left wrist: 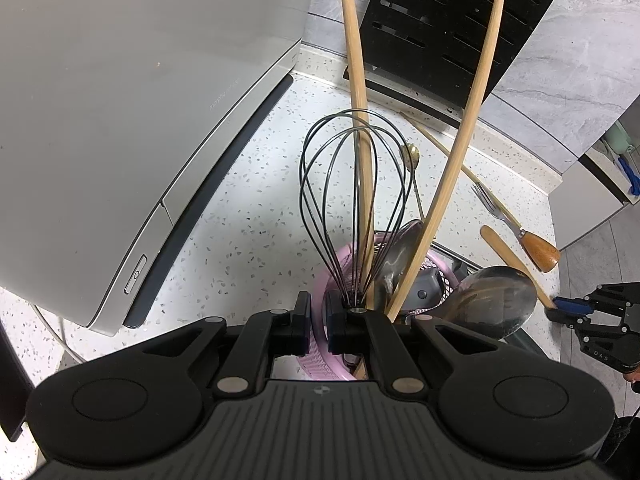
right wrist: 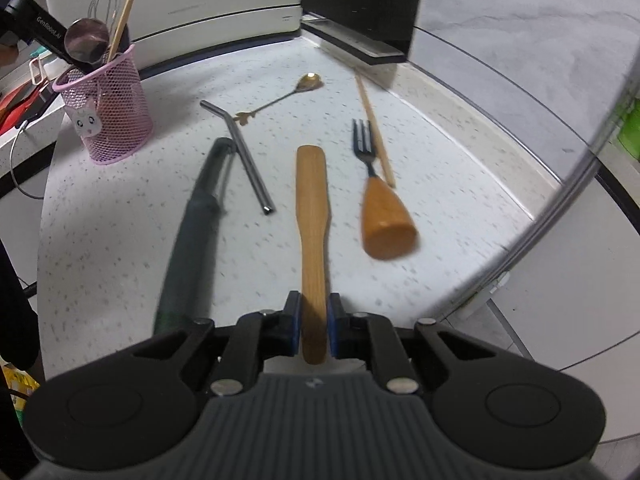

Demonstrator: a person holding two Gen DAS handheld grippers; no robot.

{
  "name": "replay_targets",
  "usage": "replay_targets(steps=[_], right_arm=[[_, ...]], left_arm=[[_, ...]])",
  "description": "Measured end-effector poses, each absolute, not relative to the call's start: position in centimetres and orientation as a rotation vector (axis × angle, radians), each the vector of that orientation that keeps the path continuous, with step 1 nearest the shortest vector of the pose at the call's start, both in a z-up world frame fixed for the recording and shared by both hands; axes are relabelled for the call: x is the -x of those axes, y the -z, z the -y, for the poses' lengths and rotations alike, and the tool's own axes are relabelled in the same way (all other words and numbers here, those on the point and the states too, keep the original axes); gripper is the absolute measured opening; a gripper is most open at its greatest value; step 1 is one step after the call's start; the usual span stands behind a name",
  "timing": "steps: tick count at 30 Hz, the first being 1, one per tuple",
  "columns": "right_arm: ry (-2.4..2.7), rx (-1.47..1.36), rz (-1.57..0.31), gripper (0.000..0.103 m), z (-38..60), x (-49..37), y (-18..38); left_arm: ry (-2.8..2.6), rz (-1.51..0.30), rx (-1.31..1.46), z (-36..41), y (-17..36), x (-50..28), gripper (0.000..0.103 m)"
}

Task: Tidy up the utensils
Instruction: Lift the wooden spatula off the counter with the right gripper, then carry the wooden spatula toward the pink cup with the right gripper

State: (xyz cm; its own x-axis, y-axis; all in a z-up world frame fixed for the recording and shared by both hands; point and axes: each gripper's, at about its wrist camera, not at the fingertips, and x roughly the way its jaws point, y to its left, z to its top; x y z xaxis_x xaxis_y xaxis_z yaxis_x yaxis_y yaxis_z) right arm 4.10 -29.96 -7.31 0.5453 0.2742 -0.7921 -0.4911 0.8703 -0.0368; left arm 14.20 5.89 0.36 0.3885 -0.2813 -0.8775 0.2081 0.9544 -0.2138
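- Left wrist view: left gripper (left wrist: 318, 322) is clamped on the rim of the pink mesh holder (left wrist: 320, 364), one pad outside the wall and one inside; judged to be steadying the cup so it does not tip while utensils go in.
- Pink mesh holder, contents: wire whisk (left wrist: 354, 200), two long wooden sticks (left wrist: 358, 92), and a steel ladle (left wrist: 492, 304) at 3 o'clock of the whisk, all standing handle-down and leaning on the rim.
- Right wrist view: right gripper (right wrist: 314, 326) has its blue pads closed against the narrow handle of the wooden spatula (right wrist: 311, 200). The blade points toward 12 o'clock. Whether it is lifted off the speckled counter (right wrist: 120, 240) cannot be told.
- Gripping at the handle end likely leaves the blade free to drop into the holder, which sits at 10 o'clock in this view.
- Loose items around the spatula: dark peeler (right wrist: 196, 224) at 9 o'clock, bent steel straw (right wrist: 244, 160) at 11, gold spoon (right wrist: 288, 96) at 12, fork with orange handle (right wrist: 376, 196) at 3, single chopstick (right wrist: 374, 128) touching the fork's tines.
- Shown only by the left view: the grip on the rim.
- Shown only by the right view: the peeler, the straw, the holder's rabbit tag (right wrist: 89, 123).
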Motion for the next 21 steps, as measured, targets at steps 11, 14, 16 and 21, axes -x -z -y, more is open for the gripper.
replay_targets(steps=[11,14,16,21], right_arm=[[-0.211,-0.205,-0.815,0.037,37.9,-3.2,7.7],[-0.177,-0.486,-0.812,0.041,40.1,-3.2,9.2],[-0.142,-0.649,-0.820,0.042,41.4,-2.9,10.4],[-0.185,-0.869,-0.823,0.035,42.0,-2.9,12.6]], left_arm=[[0.317,-1.132,0.079,-6.0,-0.3,-14.2,0.008],[0.316,-1.132,0.077,-6.0,-0.3,-14.2,0.008],[0.316,-1.132,0.076,-6.0,-0.3,-14.2,0.008],[0.315,-1.133,0.074,-6.0,-0.3,-14.2,0.008]])
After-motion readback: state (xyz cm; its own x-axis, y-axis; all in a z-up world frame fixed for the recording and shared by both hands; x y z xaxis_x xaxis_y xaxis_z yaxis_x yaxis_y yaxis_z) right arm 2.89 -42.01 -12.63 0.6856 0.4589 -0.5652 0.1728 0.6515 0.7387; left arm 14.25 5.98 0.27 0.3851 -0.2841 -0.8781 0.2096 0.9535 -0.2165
